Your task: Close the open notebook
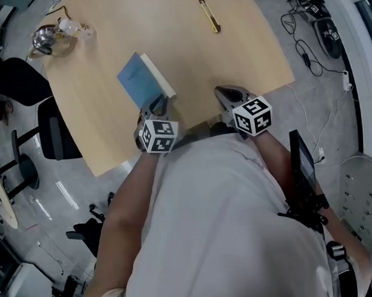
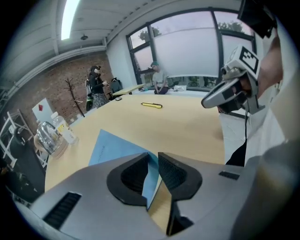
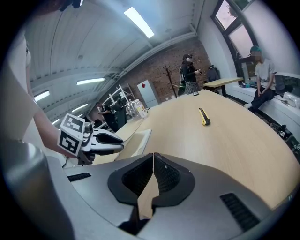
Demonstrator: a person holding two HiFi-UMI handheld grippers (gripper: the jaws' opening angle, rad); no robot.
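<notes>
The notebook (image 1: pixel 143 81) lies flat on the wooden table (image 1: pixel 230 58), blue cover (image 2: pixel 117 147) up and its white page edge (image 3: pixel 136 140) along the right side. My left gripper (image 1: pixel 158 105) is at the notebook's near corner. Its jaws (image 2: pixel 153 164) stand a little apart, and that corner of the blue cover shows in the gap; I see no pad pressing on it. My right gripper (image 1: pixel 227 96) hovers over bare table to the right of the notebook, near the front edge. It (image 3: pixel 153 176) is shut with nothing in it.
A yellow utility knife (image 1: pixel 209 14) lies far back on the table. A glass jar and plastic bottles (image 1: pixel 52 36) stand at the far left corner. Office chairs (image 1: pixel 50 130) are left of the table, cables (image 1: pixel 306 45) lie on the floor at right, and people (image 2: pixel 157 77) stand near the windows.
</notes>
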